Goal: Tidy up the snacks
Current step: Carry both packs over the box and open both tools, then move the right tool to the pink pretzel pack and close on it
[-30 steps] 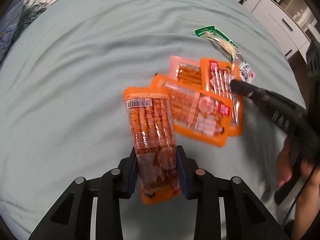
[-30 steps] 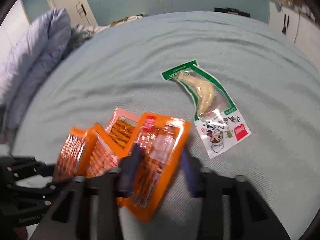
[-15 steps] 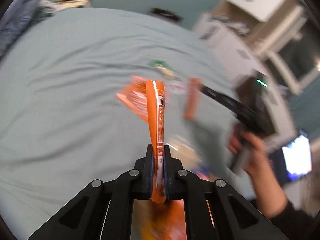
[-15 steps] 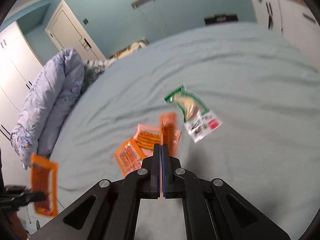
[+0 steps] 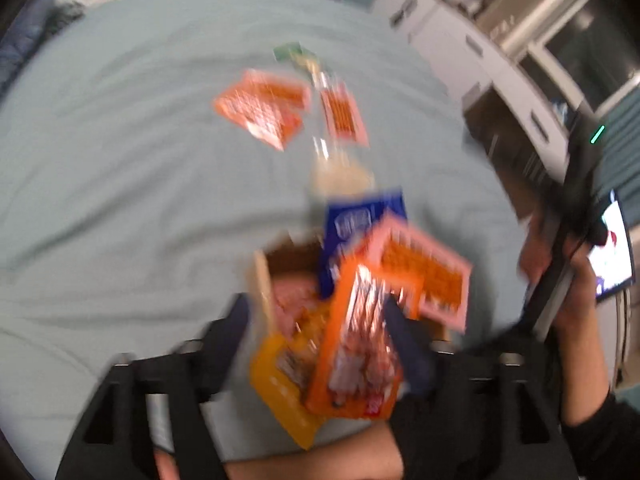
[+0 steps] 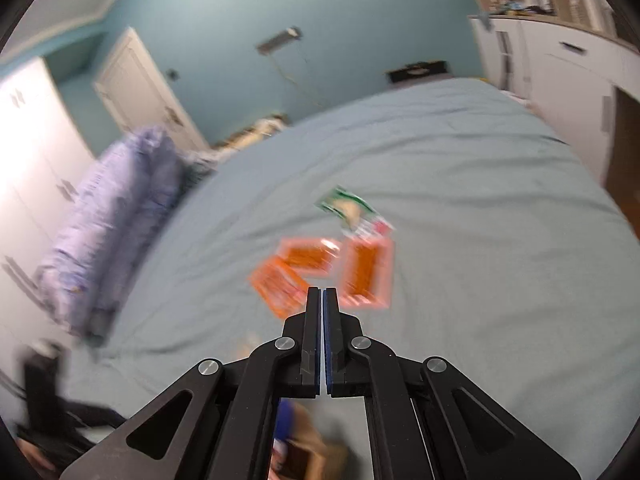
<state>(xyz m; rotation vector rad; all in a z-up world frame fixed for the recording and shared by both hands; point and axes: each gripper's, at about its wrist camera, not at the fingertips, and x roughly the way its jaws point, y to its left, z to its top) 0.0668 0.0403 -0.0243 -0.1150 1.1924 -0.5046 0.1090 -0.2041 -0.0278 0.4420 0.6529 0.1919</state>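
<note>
The left gripper (image 5: 316, 316), jaws spread wide, has an orange snack packet (image 5: 356, 344) loose between them over the cardboard box (image 5: 264, 280); blur hides any contact. Risk: the packet catches the box rim or the pink packet (image 5: 424, 276) and slides out. The right gripper (image 6: 322, 300) is fully closed, empty. Beyond the box, the bed (image 6: 480, 240) offers open room.
</note>
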